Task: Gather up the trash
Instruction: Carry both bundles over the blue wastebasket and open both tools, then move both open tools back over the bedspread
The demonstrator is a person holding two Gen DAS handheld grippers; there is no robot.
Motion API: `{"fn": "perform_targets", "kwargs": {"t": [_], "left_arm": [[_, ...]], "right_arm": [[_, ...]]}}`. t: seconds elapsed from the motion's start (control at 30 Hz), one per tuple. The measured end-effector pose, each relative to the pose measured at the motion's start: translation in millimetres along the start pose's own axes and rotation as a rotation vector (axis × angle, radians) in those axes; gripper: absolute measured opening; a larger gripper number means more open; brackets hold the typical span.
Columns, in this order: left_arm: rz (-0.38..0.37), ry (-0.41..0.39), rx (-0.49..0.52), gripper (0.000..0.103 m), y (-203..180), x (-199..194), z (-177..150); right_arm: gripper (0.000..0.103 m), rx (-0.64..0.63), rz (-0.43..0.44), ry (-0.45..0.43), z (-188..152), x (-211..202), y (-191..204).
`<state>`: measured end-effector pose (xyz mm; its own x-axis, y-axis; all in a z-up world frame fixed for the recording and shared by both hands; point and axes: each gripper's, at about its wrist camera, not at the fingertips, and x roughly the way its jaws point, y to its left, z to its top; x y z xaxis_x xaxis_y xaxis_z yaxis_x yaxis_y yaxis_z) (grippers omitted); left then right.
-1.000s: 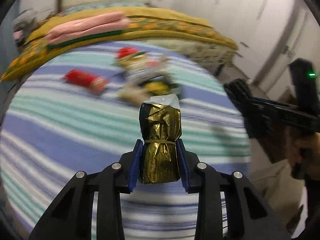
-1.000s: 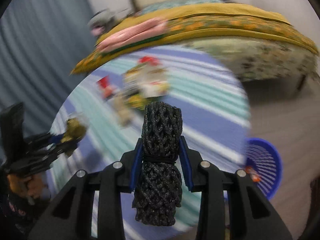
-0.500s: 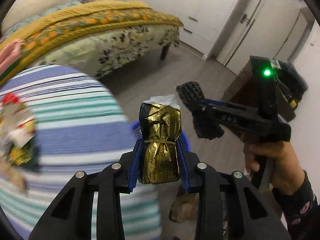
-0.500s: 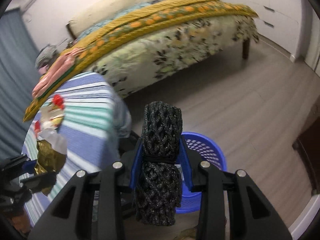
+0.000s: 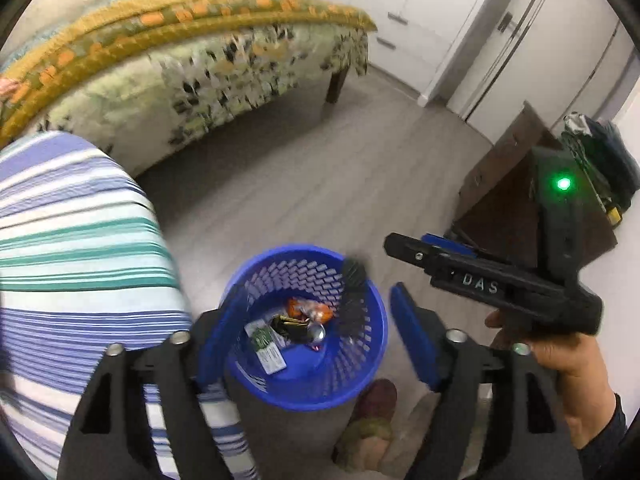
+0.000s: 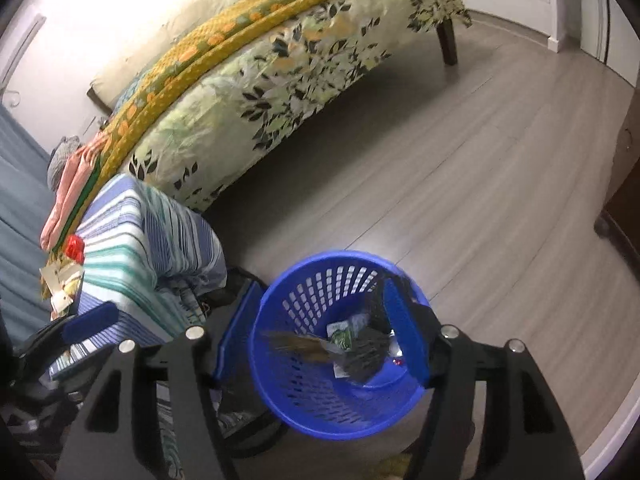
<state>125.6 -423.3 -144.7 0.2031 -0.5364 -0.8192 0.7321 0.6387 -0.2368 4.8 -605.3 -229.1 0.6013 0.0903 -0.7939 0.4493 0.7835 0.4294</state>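
Both the left tongs (image 5: 316,332) and right tongs (image 6: 320,332) are opening, empty, above the blue basket (image 6: 280,364), with a black mesh bundle (image 5: 354,296) inside.

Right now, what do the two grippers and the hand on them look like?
Both grippers, left and right, have black plastic fingers with silver bolts and blue pads. From the left camera, the right gripper's black body shows white letters "DAS" and a green light; the hand wears a dark patterned sleeve.

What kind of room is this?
Most likely a bedroom: a bed with a flowery cover, white cupboard doors along the wall, and a blue trash basket on the wooden floor.
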Motion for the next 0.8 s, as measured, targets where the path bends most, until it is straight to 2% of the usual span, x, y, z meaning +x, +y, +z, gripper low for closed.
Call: {"fn": "perform_targets", "kwargs": {"t": [0.07,0.17,0.27,0.43,0.53,0.63,0.73,0.8], "left_arm": [[0.031,-0.056,0.012,0.089,3.6,-25.5,-7.2],[0.082,-0.135,0.023,0.096,14.4,-66.2,-27.9],[0.156,-0.169,0.0,0.098,34.7,-99.2,-60.5],[0.312,-0.143,-0.099,0.098,97.1,-136.3,-133.1],[0.414,-0.12,-0.199,0.098,145.8,-163.4,-175.5],[0.505,-0.129,-0.294,0.098,187.7,-189.9,-203.6],[0.576,-0.12,-0.366,0.098,225.3,-206.4,-220.6],[0.611,-0.116,-0.408,0.098,245.3,-215.5,-227.7]], "right_arm": [[0.073,-0.007,-0.019,-0.029,-1.5,-7.5,1.7],[0.088,-0.026,-0.06,-0.077,-7.7,-17.2,10.8],[0.088,-0.095,-0.128,-0.129,-19.2,-26.5,32.9],[0.088,-0.308,-0.144,-0.209,-56.1,-43.8,101.9],[0.088,-0.406,-0.087,-0.2,-87.5,-44.3,147.0],[0.088,-0.521,0.013,-0.151,-129.7,-39.9,207.4],[0.088,-0.629,0.099,-0.081,-162.3,-31.1,262.2],[0.088,-0.695,0.121,-0.049,-177.3,-24.6,291.3]]}}
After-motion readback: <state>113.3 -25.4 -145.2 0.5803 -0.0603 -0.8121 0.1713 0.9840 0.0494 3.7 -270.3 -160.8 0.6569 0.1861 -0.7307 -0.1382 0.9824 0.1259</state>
